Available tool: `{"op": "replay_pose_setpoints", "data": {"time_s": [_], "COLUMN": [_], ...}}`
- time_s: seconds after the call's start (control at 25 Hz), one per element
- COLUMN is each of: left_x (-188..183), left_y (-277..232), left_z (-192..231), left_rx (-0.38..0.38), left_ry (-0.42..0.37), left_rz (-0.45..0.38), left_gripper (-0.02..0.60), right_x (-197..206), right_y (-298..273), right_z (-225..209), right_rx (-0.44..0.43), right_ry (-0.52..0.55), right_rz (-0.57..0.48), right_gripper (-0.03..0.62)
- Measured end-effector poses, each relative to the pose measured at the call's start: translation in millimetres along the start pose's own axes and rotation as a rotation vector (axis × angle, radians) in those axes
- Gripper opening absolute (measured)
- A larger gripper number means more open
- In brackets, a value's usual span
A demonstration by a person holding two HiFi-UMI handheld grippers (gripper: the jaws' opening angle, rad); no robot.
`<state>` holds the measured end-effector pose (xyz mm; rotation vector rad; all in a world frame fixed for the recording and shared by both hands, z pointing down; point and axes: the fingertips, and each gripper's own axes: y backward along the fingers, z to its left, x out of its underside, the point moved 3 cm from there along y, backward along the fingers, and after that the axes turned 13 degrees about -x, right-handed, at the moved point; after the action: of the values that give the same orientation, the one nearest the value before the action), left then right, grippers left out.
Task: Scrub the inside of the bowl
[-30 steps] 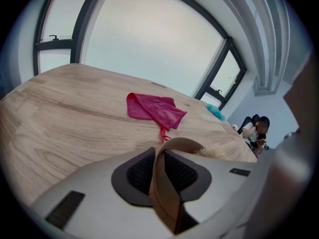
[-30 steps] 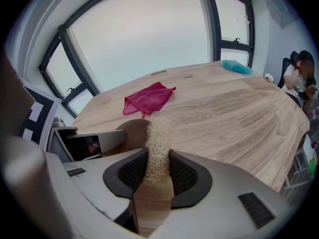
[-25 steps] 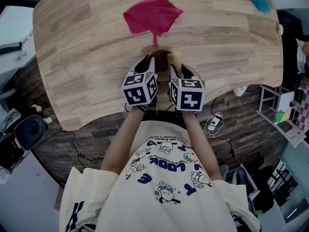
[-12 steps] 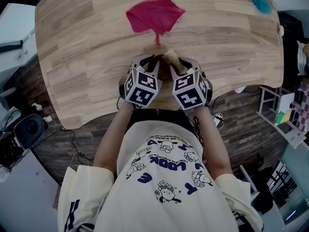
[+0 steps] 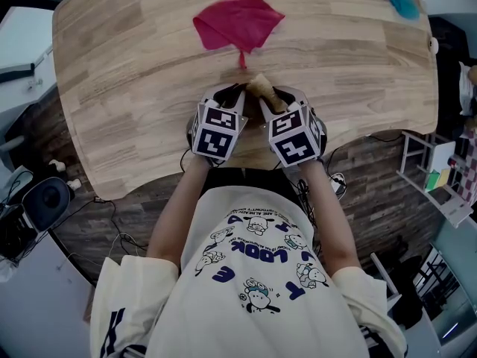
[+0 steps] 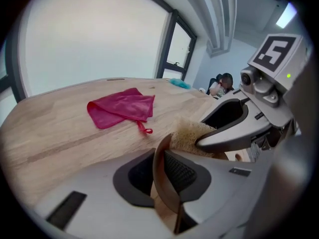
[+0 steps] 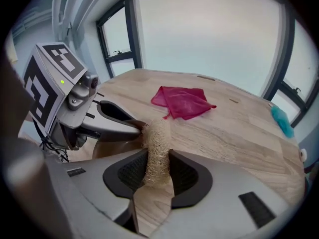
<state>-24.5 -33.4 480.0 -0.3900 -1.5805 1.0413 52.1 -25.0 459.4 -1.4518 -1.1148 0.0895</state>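
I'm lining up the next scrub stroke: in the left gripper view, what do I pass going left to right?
Pink cloth → brown bowl, seen edge-on → loofah scrubber → marker cube. The teal thing far back is left out, as it sits above the bowl and loofah.

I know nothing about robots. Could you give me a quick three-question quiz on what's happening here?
1. What is the right gripper gripping?
2. True or false: the pink cloth lies inside the bowl.
3. Which holds the bowl? A the left gripper, B the right gripper, C neither.
Key: 1 a straw-coloured scrubber. 2 false: it lies on the table. 3 A: its jaws have just been closing on the rim.
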Motion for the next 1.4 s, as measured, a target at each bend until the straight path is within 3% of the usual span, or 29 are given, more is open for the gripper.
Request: {"op": "replay_pose_setpoints", "data": {"time_s": [0.32,0.56,0.8,1.2,1.4], "left_x": [0.6,2.0,4.8,7.1,6.8], "left_y": [2.3,2.0,2.9,4.8,5.4], "left_z": [10.7,13.7,13.9,14.0,14.5], "left_rx": [-0.077,-0.144,-0.160,-0.226,-0.250], "left_ry": [0.215,0.306,0.442,0.583,0.569], "left_rz": [0.008,0.000,0.011,0.020,0.017], "left_gripper": [0.072,0.072,0.075,0.080,0.080], "right_x": [4.2,12.6,18.2,25.6,25.7], "right_y": [4.9,6.8,10.0,13.4,13.0], "right_z": [-3.2,-5.8,-2.7,5.9,7.5], "right_rx": [0.028,0.071,0.120,0.173,0.188], "right_ry": [-0.168,-0.294,-0.384,-0.493,-0.511], "right_rz": [-0.073,-0.121,-0.151,-0.197,-0.212], "right_gripper": [0.121,0.121,0.121,0.121,0.121]}}
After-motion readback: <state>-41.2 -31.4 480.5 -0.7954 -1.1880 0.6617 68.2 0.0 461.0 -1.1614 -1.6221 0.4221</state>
